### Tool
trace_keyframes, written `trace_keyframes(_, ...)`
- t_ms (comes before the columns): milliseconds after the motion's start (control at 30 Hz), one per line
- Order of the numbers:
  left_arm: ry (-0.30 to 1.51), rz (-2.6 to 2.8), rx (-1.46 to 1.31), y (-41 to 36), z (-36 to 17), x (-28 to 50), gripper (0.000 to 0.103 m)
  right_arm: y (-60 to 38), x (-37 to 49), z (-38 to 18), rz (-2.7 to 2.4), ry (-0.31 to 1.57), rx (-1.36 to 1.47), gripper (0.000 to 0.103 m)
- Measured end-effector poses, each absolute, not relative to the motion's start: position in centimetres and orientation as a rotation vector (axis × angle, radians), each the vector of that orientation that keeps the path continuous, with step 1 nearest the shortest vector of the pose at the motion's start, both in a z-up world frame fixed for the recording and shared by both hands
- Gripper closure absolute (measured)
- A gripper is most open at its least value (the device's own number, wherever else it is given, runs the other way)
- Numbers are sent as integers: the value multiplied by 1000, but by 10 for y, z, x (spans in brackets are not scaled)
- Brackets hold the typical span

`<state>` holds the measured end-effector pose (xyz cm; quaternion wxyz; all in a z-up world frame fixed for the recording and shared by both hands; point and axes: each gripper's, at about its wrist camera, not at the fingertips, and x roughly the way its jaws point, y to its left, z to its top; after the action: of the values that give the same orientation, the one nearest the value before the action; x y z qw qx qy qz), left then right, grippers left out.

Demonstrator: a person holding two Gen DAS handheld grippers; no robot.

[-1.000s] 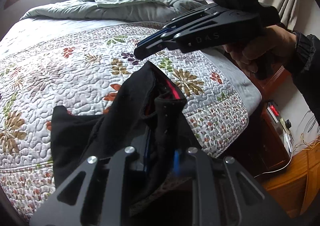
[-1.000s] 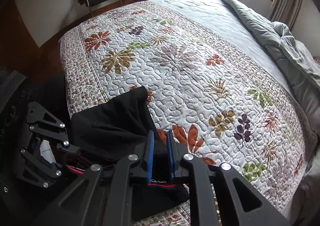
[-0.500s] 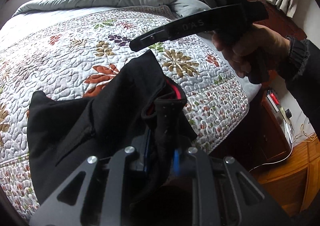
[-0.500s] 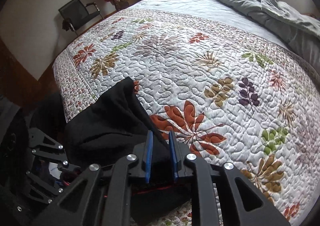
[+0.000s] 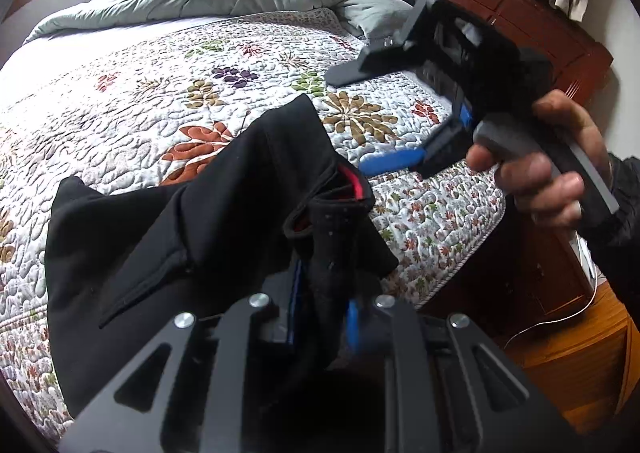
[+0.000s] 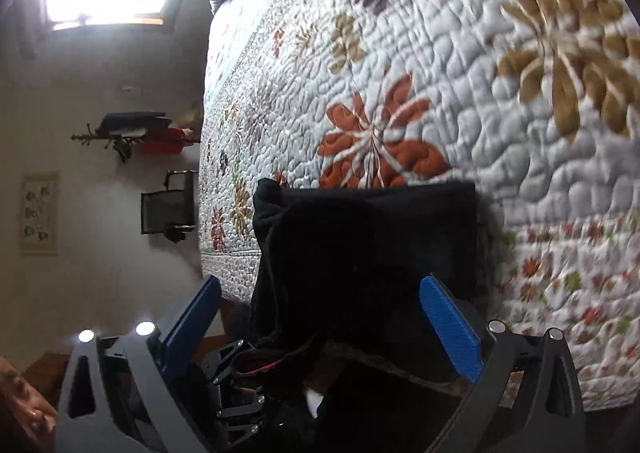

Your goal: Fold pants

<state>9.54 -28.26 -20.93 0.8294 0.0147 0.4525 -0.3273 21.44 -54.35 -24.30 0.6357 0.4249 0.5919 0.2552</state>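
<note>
**Right gripper lets go, left keeps the waistband**

The black pants (image 5: 192, 237) lie bunched on the floral quilt (image 5: 168, 105), filling the lower left and centre of the left wrist view, with part of the cloth hanging over the near edge of the bed. The left gripper (image 5: 320, 317) has its fingers pressed together on a thick fold of the waistband, where a red lining shows just above the blue pads. At the right of that frame a hand (image 5: 552, 169) holds the right gripper (image 5: 360, 121), rolled onto its side; its jaws have just been opening and now stand spread wide. In the right wrist view the right gripper's blue pads (image 6: 448, 317) sit far apart at the lower left and lower right, with the dark cloth lying between them but pressed by neither.

The step in hand looks like a re-grip: the right gripper needs a fresh hold so the garment can be pulled out flat. To do it well, the left gripper should keep its pinch firm and steady while the right one goes for a single clean edge of the waistband or a leg seam, not a wad of several layers. Closing on bunched fabric would likely lock in a twist, so it should take the outermost edge, then draw the two grippers apart over the quilt.
</note>
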Motion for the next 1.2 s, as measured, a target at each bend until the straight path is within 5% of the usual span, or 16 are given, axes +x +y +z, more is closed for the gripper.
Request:
trace_keyframes(200,944,-696,72,-285,-213,89,83,-521,206,-273,632,1335,1106,3)
trace_keyframes(267,961,-714,69,-284,-216,88,74,-514,206,-280,633,1324,1116,3)
trace_keyframes(433,949,-756,0,-255,-199,80,33,-506,204,-282,633,1271,1099,4)
trace_keyframes(633,970,-713,-253,-176,-186,118,18,-507,196,-288,626,1260,1073,7)
trace_keyframes(833,1073,-657,-575,-110,-225,202,22,-512,198,-297,591,1231,1053,25)
trace_keyframes(967,1138,-698,-653,-104,-252,229,31,-511,195,-293,556,1232,963,65)
trace_keyframes(1200,1101,-691,-737,-93,-268,231,36,-483,216,-238,563,1162,661,82)
